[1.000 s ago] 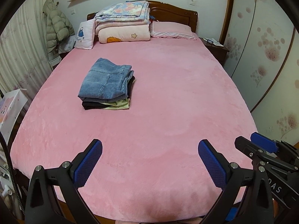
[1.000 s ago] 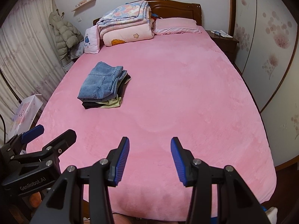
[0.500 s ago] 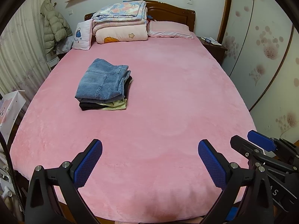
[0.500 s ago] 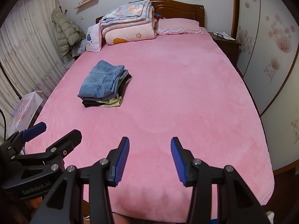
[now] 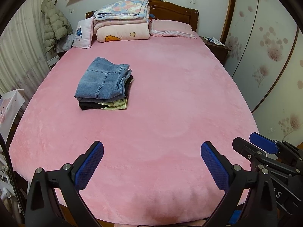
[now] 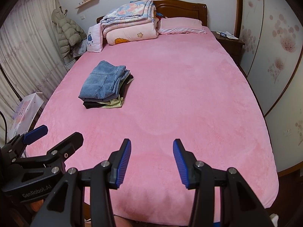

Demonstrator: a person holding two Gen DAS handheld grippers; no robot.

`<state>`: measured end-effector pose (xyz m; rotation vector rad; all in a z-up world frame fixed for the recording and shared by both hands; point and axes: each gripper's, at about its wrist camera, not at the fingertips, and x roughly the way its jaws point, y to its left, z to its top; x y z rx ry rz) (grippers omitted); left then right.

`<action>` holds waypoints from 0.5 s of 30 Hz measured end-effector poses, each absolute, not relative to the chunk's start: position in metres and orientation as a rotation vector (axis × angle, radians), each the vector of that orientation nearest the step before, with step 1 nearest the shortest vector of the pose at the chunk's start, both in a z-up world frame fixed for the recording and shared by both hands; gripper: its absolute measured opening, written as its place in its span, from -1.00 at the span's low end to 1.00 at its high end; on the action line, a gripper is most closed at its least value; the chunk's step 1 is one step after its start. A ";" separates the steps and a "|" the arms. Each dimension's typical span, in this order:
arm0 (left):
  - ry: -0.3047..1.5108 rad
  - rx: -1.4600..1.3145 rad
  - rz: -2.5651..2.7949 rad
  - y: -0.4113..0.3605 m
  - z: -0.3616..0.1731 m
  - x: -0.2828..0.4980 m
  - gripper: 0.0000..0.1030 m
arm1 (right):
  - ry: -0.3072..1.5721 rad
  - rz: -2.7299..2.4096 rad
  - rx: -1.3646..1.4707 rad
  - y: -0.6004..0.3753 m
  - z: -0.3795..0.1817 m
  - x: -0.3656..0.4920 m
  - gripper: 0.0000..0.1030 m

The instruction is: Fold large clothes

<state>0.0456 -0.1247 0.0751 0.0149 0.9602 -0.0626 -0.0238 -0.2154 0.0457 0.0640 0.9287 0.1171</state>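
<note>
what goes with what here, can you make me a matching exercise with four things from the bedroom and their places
Things:
1. folded jeans
2. puffer jacket
3. floral quilt
4. left gripper

Places:
A. hanging by the curtain
B. open above the foot of the bed
C. top of the clothes pile
D. top of the bedding stack at the headboard

Pairs: 1-C, 2-A, 3-D, 4-B

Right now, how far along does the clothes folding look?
Done: a neat stack of folded clothes, blue denim jeans on top, sits on the pink plush bedspread. In hand: nothing; the left hand-held gripper and right hand-held gripper are both open and empty above the foot of the bed. Left: no unfolded garment is visible, so the job may be finished.
</note>
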 end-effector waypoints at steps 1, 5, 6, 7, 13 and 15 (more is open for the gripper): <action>0.960 0.015 -0.062 -0.125 0.075 0.046 0.98 | 0.928 0.116 0.063 -0.215 0.045 -0.024 -0.10; 0.963 0.014 -0.063 -0.124 0.075 0.046 0.98 | 0.929 0.115 0.064 -0.215 0.045 -0.024 -0.10; 0.963 0.014 -0.062 -0.125 0.075 0.046 0.98 | 0.930 0.115 0.065 -0.215 0.045 -0.024 -0.10; 0.963 0.014 -0.062 -0.125 0.075 0.046 0.98 | 0.929 0.116 0.065 -0.215 0.045 -0.024 -0.10; 0.963 0.012 -0.062 -0.125 0.075 0.046 0.98 | 0.930 0.117 0.066 -0.215 0.045 -0.024 -0.10; 0.964 0.012 -0.061 -0.125 0.075 0.046 0.98 | 0.930 0.116 0.065 -0.215 0.045 -0.024 -0.10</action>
